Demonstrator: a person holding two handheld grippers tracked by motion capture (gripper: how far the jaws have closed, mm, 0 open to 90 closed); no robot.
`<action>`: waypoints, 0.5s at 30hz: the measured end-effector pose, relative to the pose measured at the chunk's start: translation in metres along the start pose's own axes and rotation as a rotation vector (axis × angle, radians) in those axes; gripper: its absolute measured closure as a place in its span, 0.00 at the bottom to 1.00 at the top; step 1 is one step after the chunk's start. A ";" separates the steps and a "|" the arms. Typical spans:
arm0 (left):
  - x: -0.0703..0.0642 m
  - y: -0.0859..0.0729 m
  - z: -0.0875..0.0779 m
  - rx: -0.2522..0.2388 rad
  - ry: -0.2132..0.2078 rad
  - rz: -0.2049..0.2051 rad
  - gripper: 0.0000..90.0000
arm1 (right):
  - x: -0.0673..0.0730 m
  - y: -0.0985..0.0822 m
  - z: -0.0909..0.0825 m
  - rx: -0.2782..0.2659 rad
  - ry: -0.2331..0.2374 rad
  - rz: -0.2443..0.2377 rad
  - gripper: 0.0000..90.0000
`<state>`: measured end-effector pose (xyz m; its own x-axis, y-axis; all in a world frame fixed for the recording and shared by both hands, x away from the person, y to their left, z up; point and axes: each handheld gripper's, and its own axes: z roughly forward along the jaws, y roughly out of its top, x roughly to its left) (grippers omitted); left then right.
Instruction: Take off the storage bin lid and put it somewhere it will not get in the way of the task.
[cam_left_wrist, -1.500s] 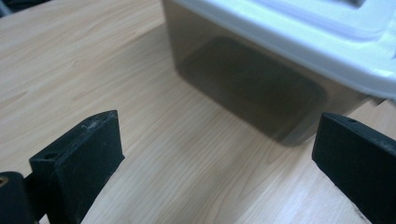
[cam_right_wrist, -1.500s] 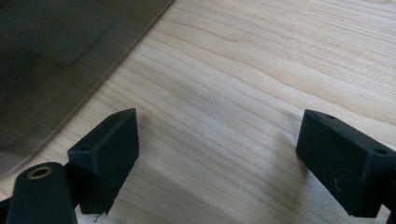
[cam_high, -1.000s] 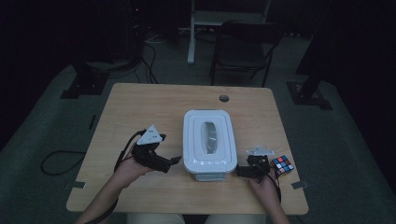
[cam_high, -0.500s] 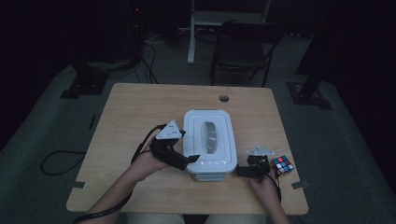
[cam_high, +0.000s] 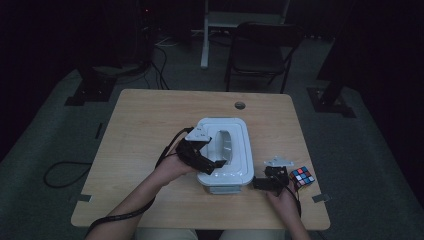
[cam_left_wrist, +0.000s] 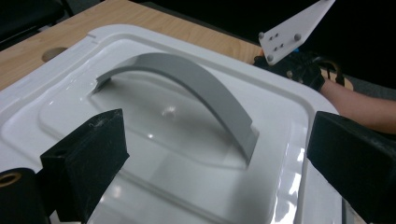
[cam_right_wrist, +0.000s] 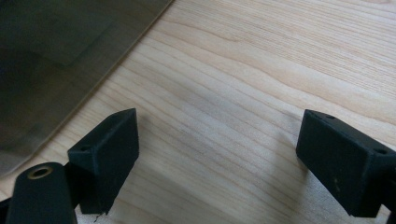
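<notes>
Left tool (cam_high: 212, 165) above lid handle (cam_left_wrist: 187, 88)

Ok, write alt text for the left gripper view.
The left gripper hovers with its black jaws wide open over a white container lid, lined up toward the lid's grey arched handle. Beyond, the right gripper rests by the wooden table.

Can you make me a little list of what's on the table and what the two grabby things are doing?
Surface: light wooden table
Main thing: white plastic box with a grey arched handle on its lid
Lid: on the box
Left hand-held gripper: open, over the lid, jaws either side of the near end of the handle, not gripping
Right hand-held gripper: open, low over bare wood beside the box
Also there: multicoloured puzzle cube, near the right edge
</notes>
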<state>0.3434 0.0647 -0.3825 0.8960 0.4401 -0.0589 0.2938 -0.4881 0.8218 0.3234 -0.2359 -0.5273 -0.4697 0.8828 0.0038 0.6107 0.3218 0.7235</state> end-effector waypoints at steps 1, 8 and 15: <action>0.001 0.000 0.002 0.000 0.000 -0.001 0.06 | 0.000 0.000 0.000 0.000 0.000 0.000 0.14; 0.002 0.003 0.014 0.014 -0.012 0.004 0.08 | 0.000 0.000 0.000 0.000 0.000 0.000 0.14; 0.005 0.009 0.024 0.033 -0.034 -0.036 0.17 | 0.000 0.000 0.000 0.000 -0.001 0.000 0.14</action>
<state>0.3589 0.0443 -0.3888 0.8952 0.4325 -0.1077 0.3364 -0.4971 0.7998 0.3234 -0.2359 -0.5273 -0.4691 0.8832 0.0036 0.6106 0.3213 0.7238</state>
